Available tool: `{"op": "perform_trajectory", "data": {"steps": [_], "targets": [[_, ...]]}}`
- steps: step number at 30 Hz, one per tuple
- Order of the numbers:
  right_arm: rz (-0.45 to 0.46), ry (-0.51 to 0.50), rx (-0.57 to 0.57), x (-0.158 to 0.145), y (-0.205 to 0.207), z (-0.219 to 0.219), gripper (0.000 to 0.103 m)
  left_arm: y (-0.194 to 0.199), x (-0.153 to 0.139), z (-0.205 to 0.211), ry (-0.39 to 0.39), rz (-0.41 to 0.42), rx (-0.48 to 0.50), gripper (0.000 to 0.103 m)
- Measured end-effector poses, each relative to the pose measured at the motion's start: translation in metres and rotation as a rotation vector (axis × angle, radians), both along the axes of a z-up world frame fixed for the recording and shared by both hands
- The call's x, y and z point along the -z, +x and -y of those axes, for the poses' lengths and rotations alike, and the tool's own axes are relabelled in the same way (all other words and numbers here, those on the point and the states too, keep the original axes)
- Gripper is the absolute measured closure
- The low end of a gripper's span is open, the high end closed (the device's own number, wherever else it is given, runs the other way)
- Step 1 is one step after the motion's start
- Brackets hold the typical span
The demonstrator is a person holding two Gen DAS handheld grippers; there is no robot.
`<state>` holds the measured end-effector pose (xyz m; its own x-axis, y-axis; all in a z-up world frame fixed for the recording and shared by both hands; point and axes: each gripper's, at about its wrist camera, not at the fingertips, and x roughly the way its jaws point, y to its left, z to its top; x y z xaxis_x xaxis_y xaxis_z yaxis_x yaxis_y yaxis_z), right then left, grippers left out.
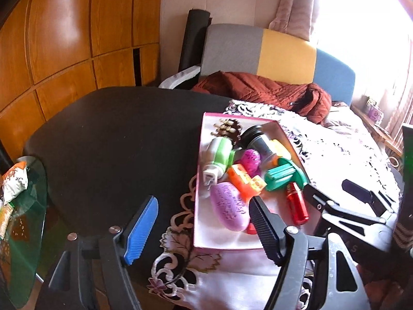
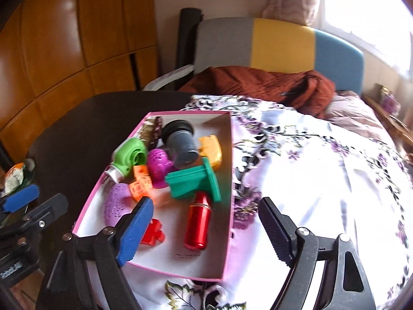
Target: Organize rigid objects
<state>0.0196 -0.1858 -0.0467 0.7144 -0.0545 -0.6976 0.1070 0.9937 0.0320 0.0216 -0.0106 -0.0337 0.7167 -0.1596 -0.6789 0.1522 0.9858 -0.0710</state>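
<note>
Looks near done: toys, red tube (image 2: 196, 223) and the rest all piled in pink box (image 2: 227, 235) on counter. Both grippers, left gripper (image 1: 198, 228) & right gripper (image 2: 206, 228), spread wide, nothing held. No loose items visible outside box.

Daylight from my window (image 2: 366, 13) blows out the upper right; edges bend, and the cloth (image 2: 322, 180) blurs.

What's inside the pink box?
The pink box holds a red cylinder, green flanged piece, orange cubes, purple oval, grey cylinder, yellow piece and a red block. Whatever lies beneath the pile is covered.
</note>
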Motion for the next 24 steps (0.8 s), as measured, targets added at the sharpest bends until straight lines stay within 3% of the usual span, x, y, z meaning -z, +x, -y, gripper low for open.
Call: {"op": "perform_trajectory", "data": {"steps": [7,19,21,24], "targets": [[0.027,-0.029,0.049,-0.004,-0.012,0.004,0.017,-0.008,-0.003,0.013,0.084,0.015,-0.052,0.023],[0.044,-0.033,0.033,-0.009,-0.017,-0.003,0.015,-0.007,-0.001,0.005,0.101,0.016,-0.082,0.026],[0.043,-0.037,0.027,-0.008,-0.016,-0.005,0.015,-0.007,-0.001,0.003,0.089,0.019,-0.08,0.033],[0.038,-0.04,0.018,-0.007,-0.015,-0.008,0.015,-0.007,-0.001,0.002,0.086,0.023,-0.079,0.034]]}}
